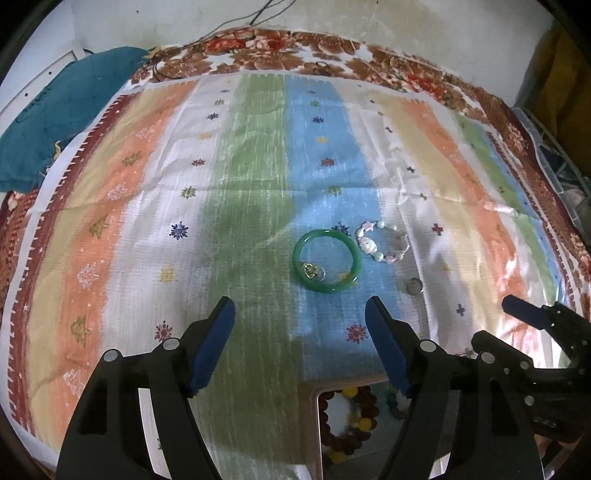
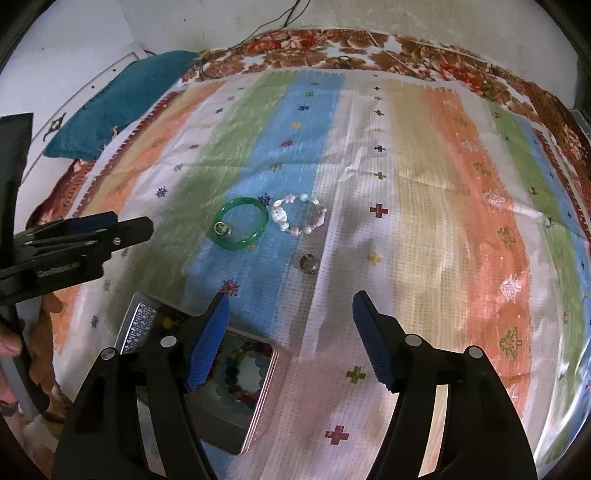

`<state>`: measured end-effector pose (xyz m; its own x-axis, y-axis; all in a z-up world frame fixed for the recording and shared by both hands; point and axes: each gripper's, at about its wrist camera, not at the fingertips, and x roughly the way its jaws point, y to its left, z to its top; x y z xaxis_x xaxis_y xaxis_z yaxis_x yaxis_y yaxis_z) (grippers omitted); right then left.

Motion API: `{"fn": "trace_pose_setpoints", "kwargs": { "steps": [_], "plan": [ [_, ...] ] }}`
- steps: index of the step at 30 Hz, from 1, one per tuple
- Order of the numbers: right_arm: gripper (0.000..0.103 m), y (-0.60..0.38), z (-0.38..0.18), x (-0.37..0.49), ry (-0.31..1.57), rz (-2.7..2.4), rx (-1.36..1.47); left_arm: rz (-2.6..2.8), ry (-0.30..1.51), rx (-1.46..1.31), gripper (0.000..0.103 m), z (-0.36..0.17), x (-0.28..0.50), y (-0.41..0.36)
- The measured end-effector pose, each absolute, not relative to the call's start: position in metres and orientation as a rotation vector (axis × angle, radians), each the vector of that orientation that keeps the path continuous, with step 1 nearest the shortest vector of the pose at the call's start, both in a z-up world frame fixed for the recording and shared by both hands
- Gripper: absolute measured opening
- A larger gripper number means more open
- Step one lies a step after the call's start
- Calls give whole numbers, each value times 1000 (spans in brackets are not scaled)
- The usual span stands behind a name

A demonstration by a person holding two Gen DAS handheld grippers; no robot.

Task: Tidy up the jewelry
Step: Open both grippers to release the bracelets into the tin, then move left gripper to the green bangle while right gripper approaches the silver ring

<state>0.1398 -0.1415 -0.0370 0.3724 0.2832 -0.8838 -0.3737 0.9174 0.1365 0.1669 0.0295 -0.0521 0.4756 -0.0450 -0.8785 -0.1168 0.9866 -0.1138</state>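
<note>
A green bangle [image 1: 327, 260] lies on the striped cloth with a small gold ring [image 1: 313, 271] inside it. A pastel bead bracelet [image 1: 382, 242] lies just right of it, and a silver ring [image 1: 414, 286] nearer me. The same bangle [image 2: 240, 223], bead bracelet [image 2: 297, 214] and silver ring [image 2: 309, 263] show in the right wrist view. An open jewelry box [image 2: 236, 373] holds bead bracelets; its wooden edge [image 1: 314, 413] shows under my left gripper. My left gripper [image 1: 301, 343] is open and empty, short of the bangle. My right gripper [image 2: 291, 339] is open and empty, beside the box.
The striped cloth [image 1: 240, 192] covers a floral blanket [image 1: 277, 48]. A teal cushion [image 1: 55, 118] lies at the far left. Cables [image 1: 236, 22] run along the back wall. The right gripper [image 1: 546, 332] shows at the left view's lower right edge.
</note>
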Motion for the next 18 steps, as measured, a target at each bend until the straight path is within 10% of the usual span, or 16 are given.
{"fn": "trace_pose_setpoints", "kwargs": {
  "steps": [18],
  "plan": [
    [74, -130, -61, 167, 1151, 411, -118, 31, 1127, -175, 73, -76, 197, 35]
  ]
}}
